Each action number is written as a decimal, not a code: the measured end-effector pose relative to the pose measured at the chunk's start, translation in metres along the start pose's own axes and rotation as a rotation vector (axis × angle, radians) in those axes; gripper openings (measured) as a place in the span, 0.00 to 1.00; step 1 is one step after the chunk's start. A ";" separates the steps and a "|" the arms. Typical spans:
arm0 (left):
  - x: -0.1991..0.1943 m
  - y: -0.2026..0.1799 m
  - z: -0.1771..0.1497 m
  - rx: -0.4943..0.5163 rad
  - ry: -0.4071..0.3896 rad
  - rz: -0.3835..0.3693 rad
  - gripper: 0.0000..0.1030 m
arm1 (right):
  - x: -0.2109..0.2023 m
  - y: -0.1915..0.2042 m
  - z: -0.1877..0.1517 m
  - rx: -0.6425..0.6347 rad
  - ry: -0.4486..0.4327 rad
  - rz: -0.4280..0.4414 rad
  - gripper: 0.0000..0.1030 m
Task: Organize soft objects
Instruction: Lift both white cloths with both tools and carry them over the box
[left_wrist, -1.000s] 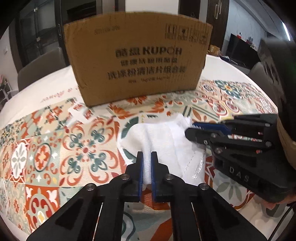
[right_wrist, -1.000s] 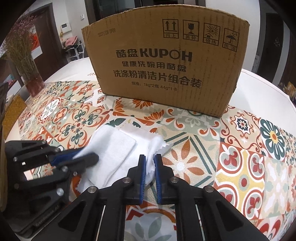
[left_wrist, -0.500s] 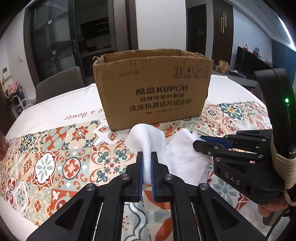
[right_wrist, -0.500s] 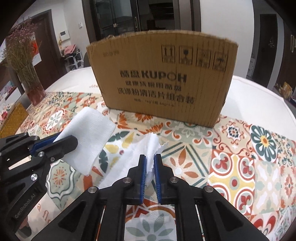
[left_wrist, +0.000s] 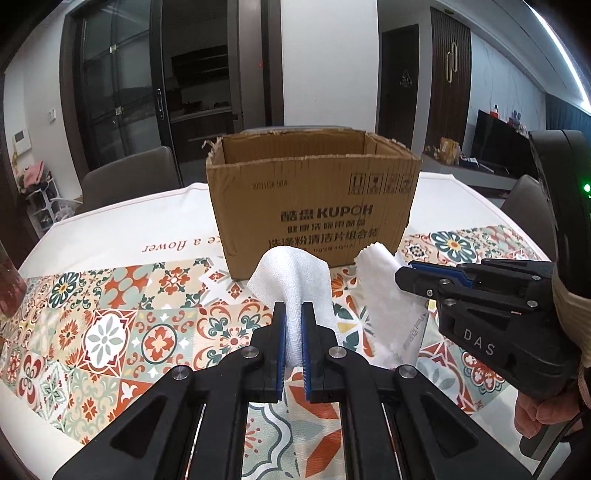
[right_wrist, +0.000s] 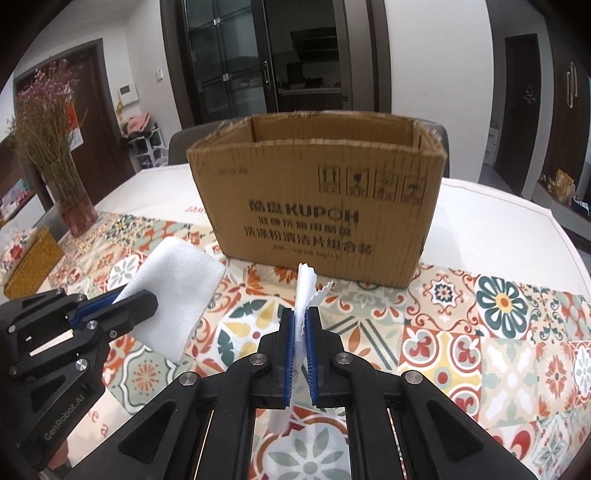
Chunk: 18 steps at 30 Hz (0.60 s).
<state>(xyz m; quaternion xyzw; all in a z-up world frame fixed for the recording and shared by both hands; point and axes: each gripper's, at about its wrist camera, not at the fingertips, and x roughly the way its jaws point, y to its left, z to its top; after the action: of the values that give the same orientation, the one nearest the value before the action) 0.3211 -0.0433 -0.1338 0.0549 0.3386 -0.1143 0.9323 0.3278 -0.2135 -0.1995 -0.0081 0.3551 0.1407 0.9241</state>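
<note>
left tool (left_wrist: 293, 334) is pinching the woven white cloth (left_wrist: 291, 280) | right tool (right_wrist: 302, 341) is pinching the thin zigzag-edged cloth (right_wrist: 304, 291) | open cardboard box (right_wrist: 317, 199) is sitting straight ahead of both tools, right tool seeming slightly nearer, both cloths hanging clear above the worktop (right_wrist: 498, 332)

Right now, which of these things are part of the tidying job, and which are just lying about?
Part of the job:
- folded white towel, held by the left gripper
- thin zigzag-edged cloth, held by the right gripper
- open cardboard box

Just lying about:
- vase of dried flowers
- woven yellow box
- patterned tablecloth
</note>
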 end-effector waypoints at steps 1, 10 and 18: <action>-0.003 0.000 0.001 -0.002 -0.005 0.000 0.09 | -0.003 0.000 0.001 0.003 -0.007 -0.002 0.07; -0.025 -0.002 0.019 -0.005 -0.054 -0.007 0.09 | -0.032 -0.002 0.017 0.023 -0.067 -0.018 0.07; -0.046 -0.004 0.040 -0.004 -0.103 -0.009 0.09 | -0.060 -0.002 0.033 0.035 -0.125 -0.033 0.07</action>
<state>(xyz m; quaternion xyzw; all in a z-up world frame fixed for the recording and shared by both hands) 0.3107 -0.0461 -0.0738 0.0456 0.2906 -0.1205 0.9481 0.3073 -0.2264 -0.1360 0.0108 0.2989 0.1195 0.9467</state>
